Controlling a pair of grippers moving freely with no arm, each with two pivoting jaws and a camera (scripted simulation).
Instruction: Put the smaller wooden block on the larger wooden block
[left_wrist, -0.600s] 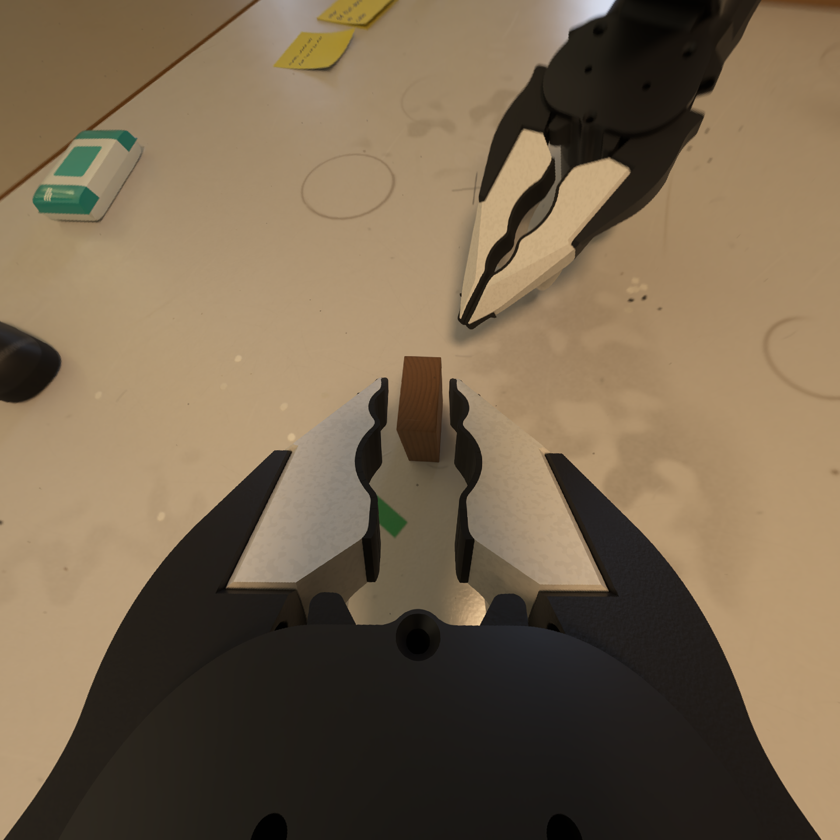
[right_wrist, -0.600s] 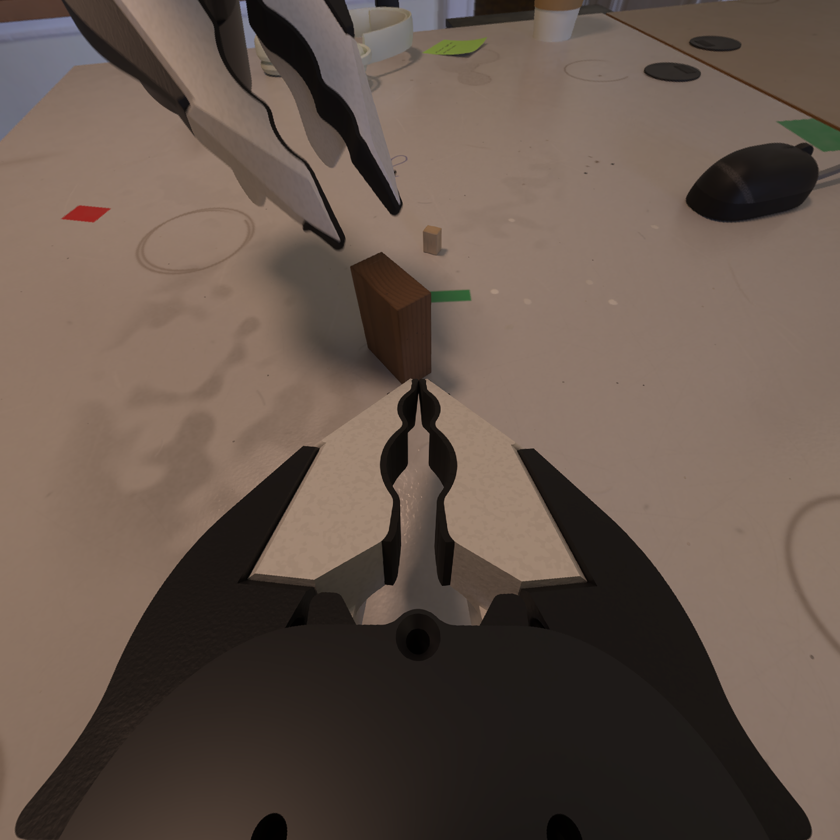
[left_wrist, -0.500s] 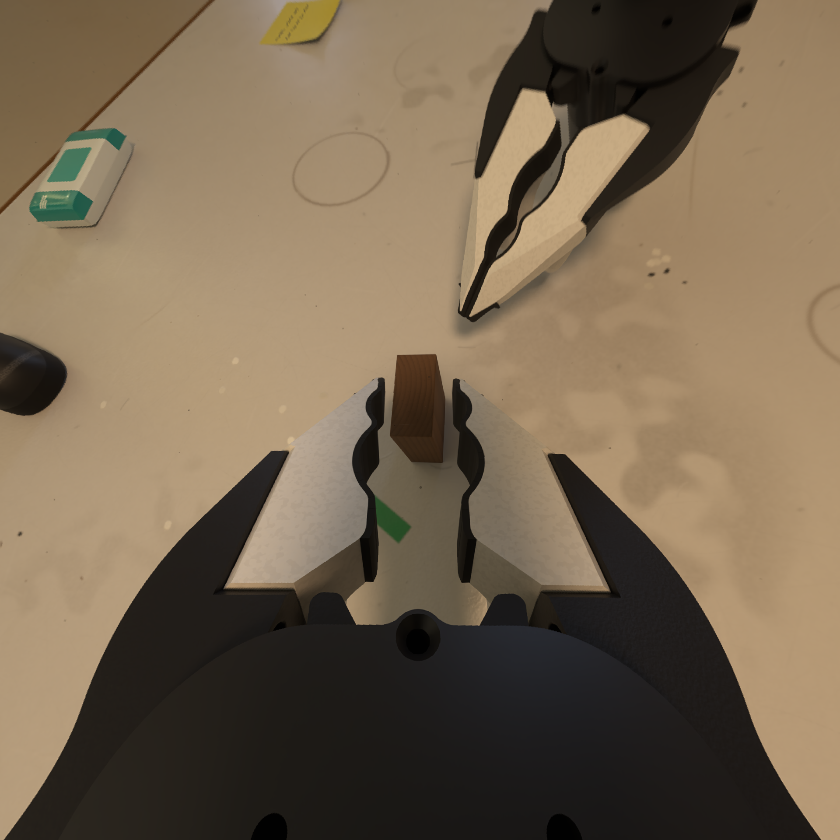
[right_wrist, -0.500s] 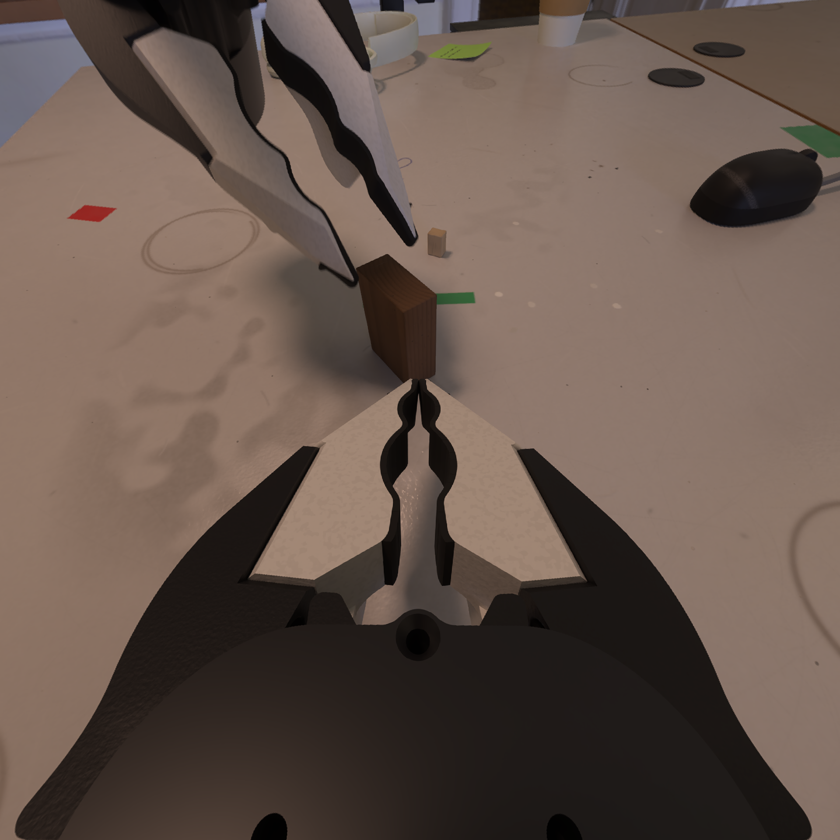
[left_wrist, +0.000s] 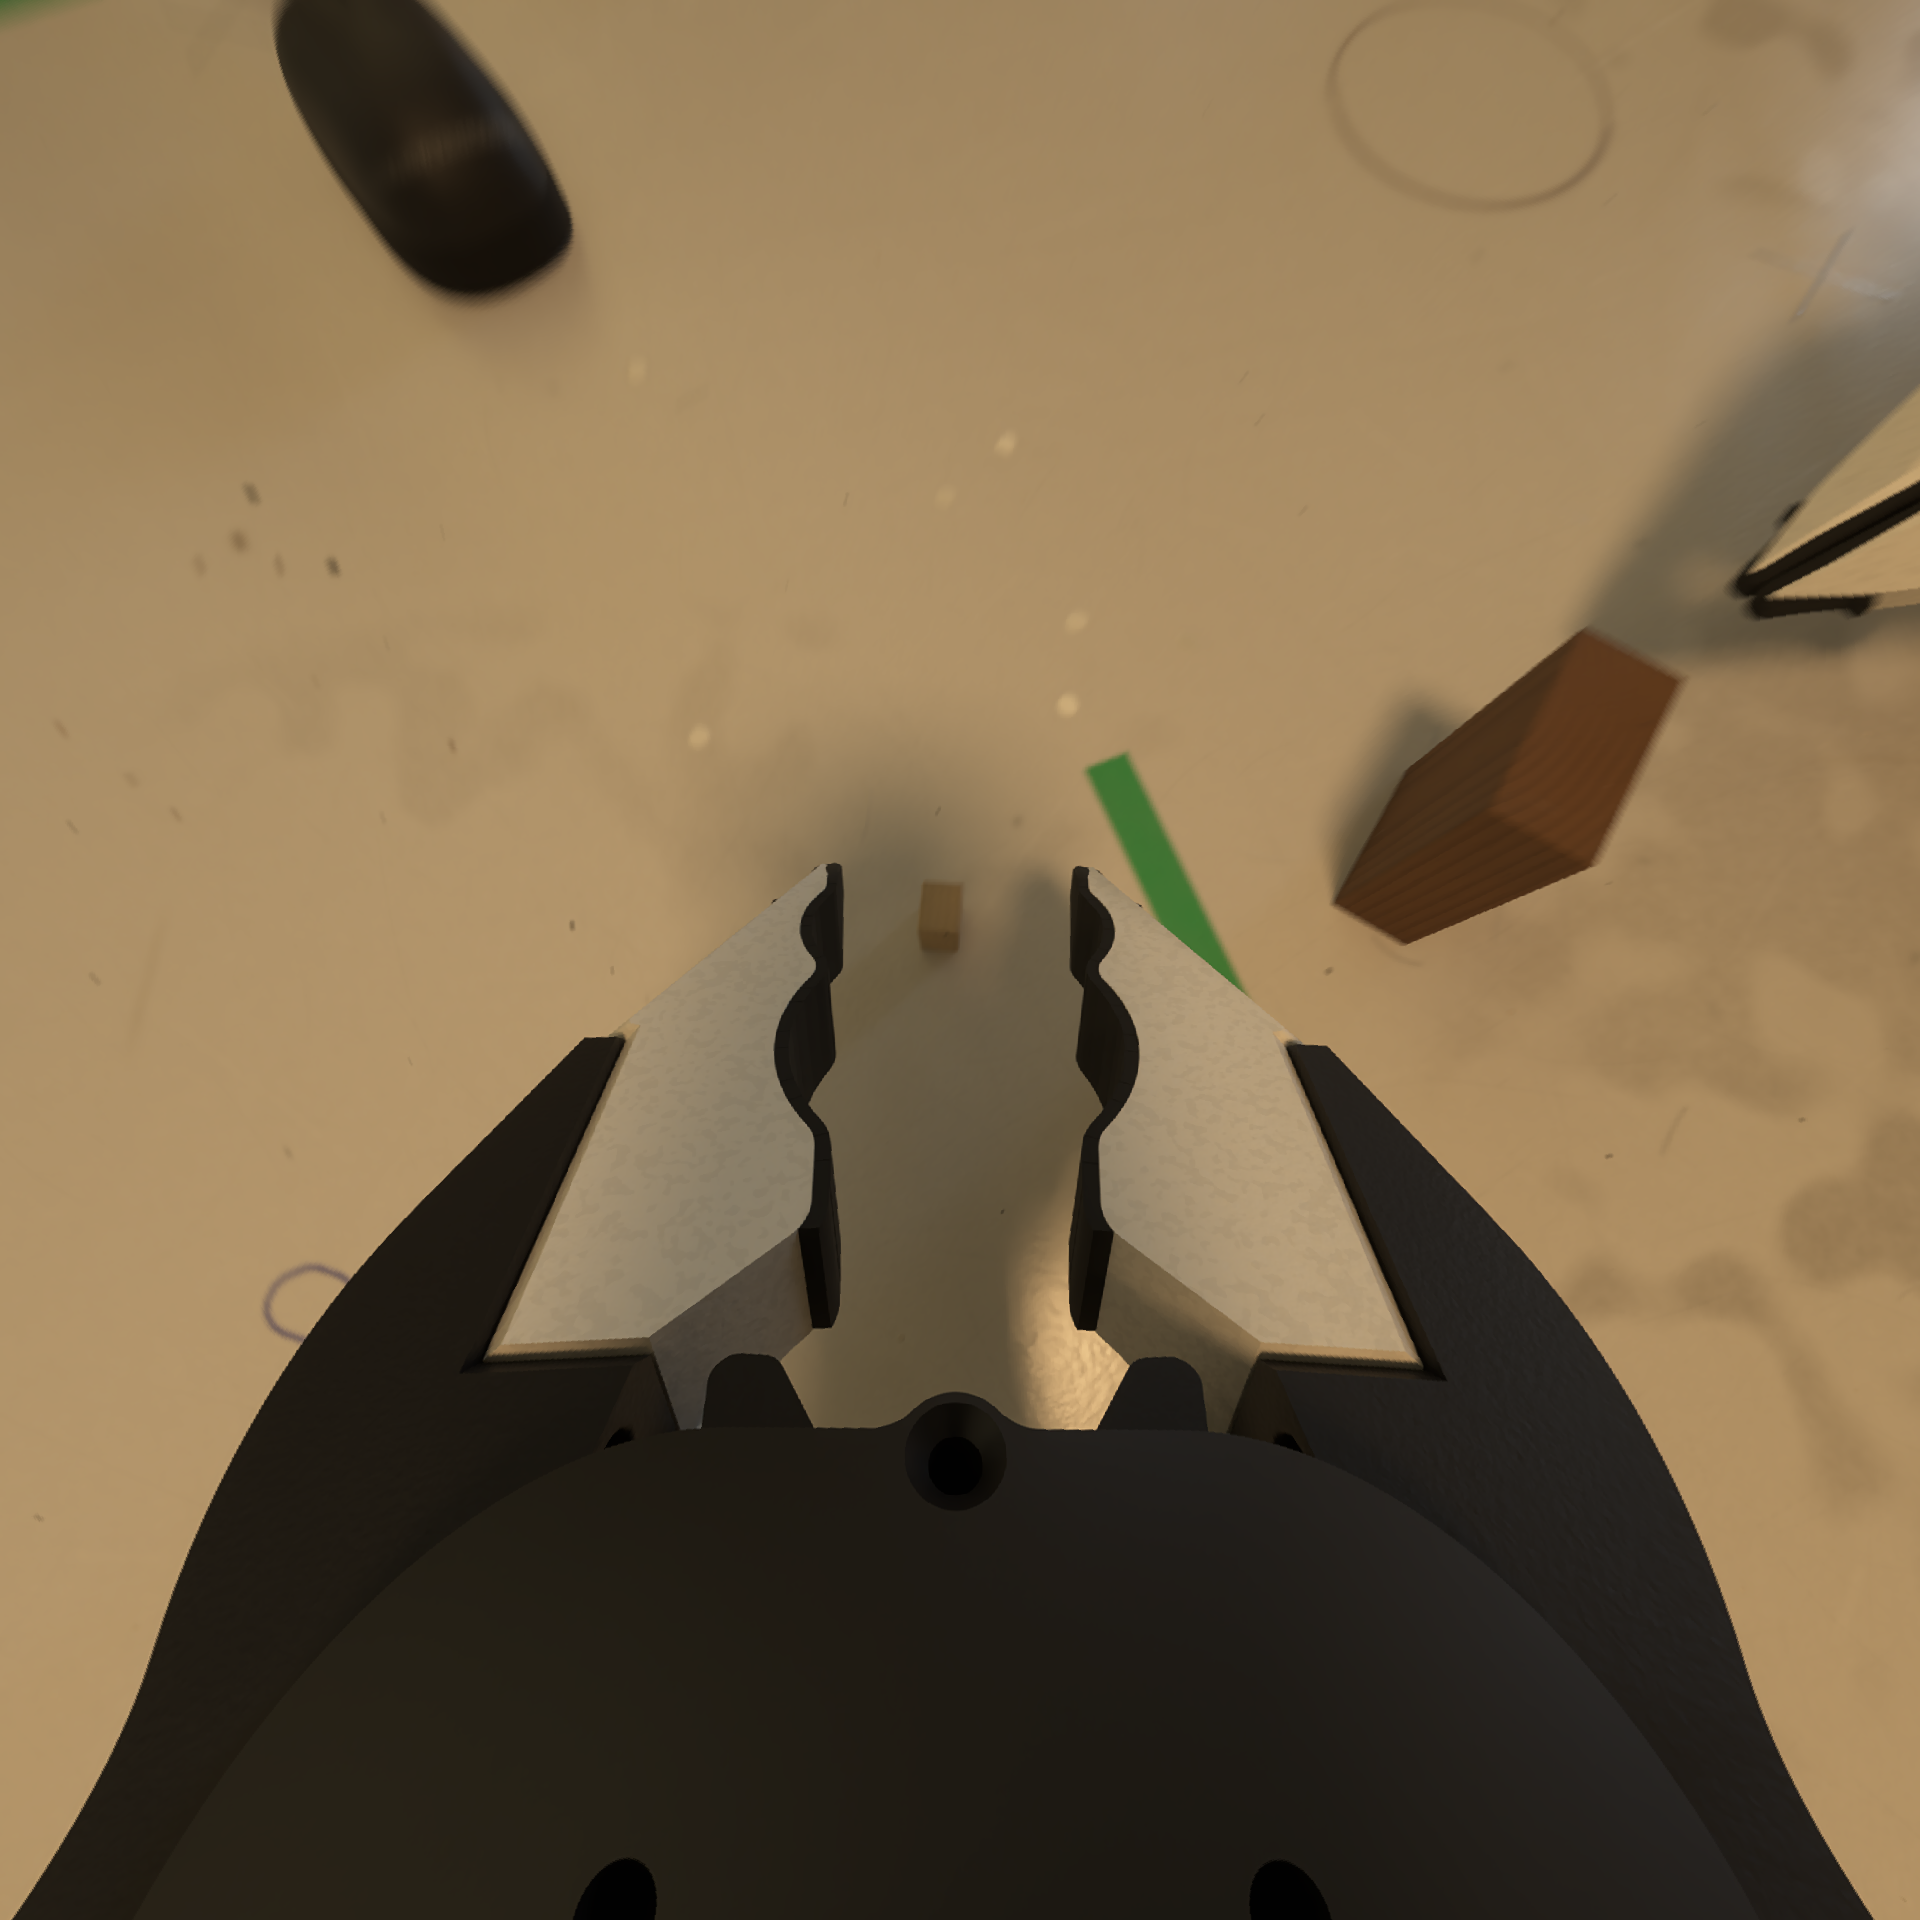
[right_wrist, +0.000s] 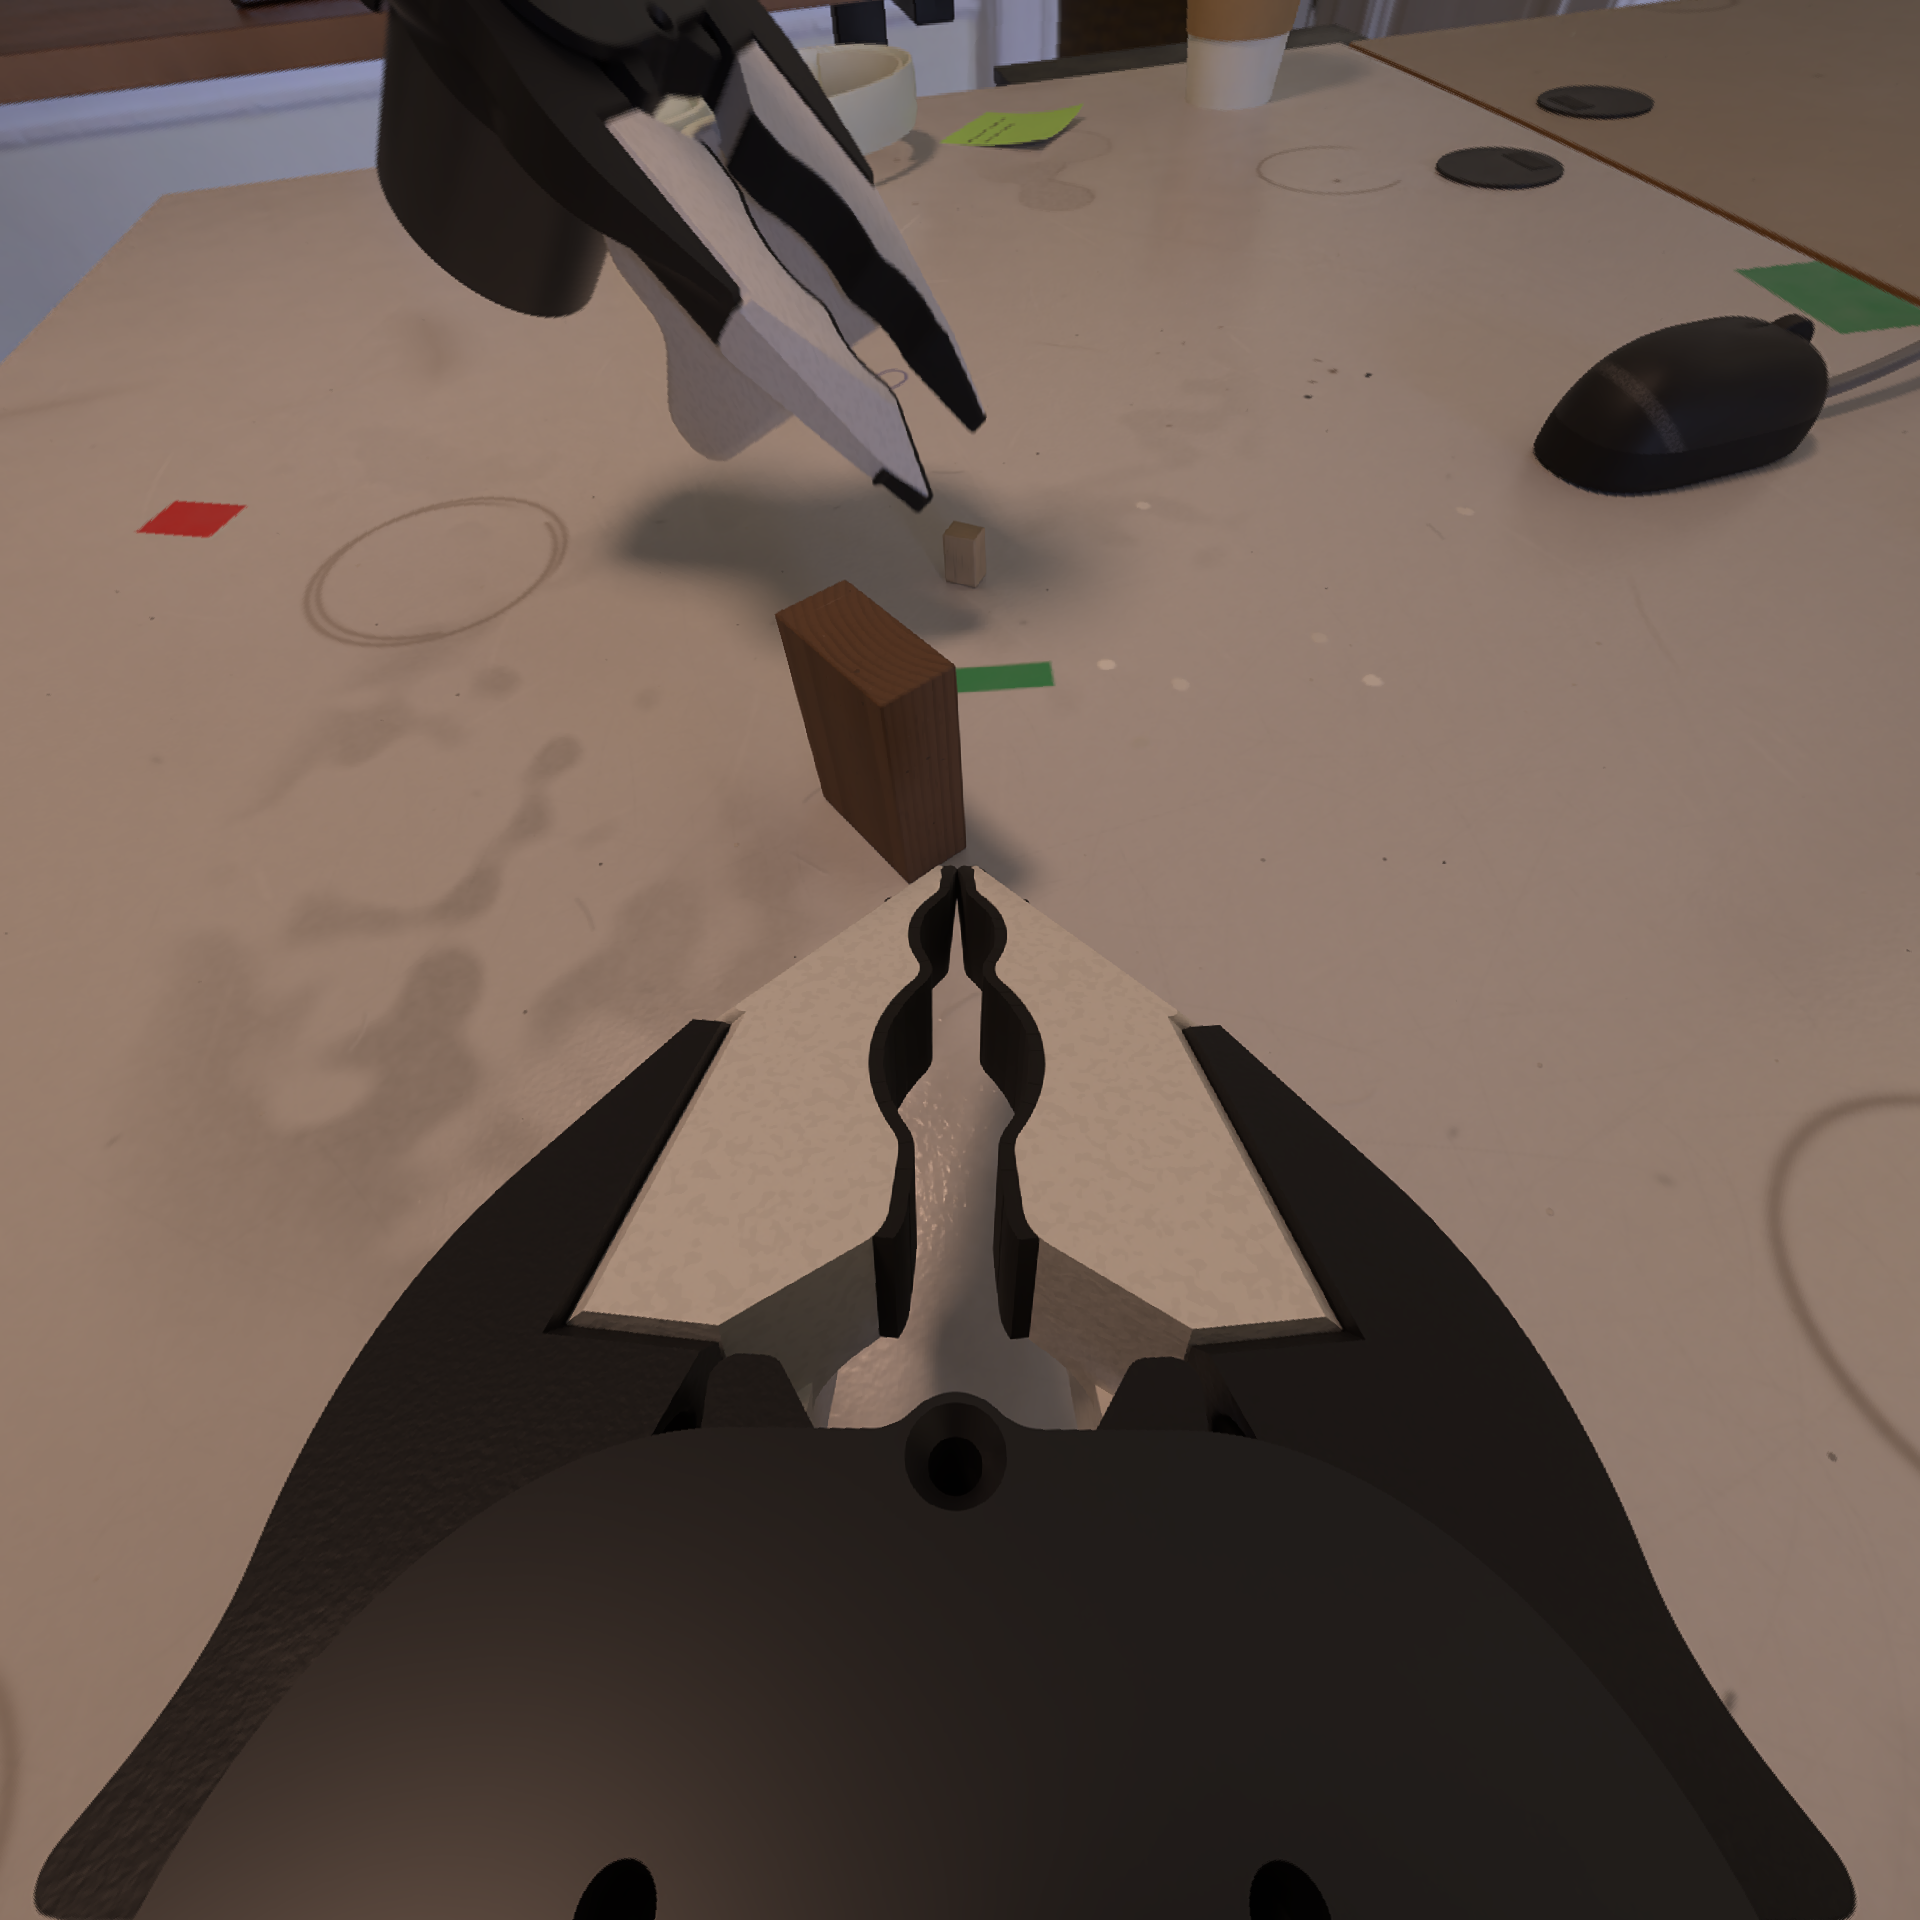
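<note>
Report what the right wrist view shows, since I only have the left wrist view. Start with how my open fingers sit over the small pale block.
Observer: The left gripper hangs above the smaller block. Its fingertips are close to the block but clear of it.
Operator: Give me the right gripper's state.
Observer: The right gripper is shut and empty, with its tips low beside the foot of the larger block.
Operator: Confirm the larger block's pose.
Observer: It stands upright on a narrow end, apart from the smaller block, and its top face is bare.
</note>
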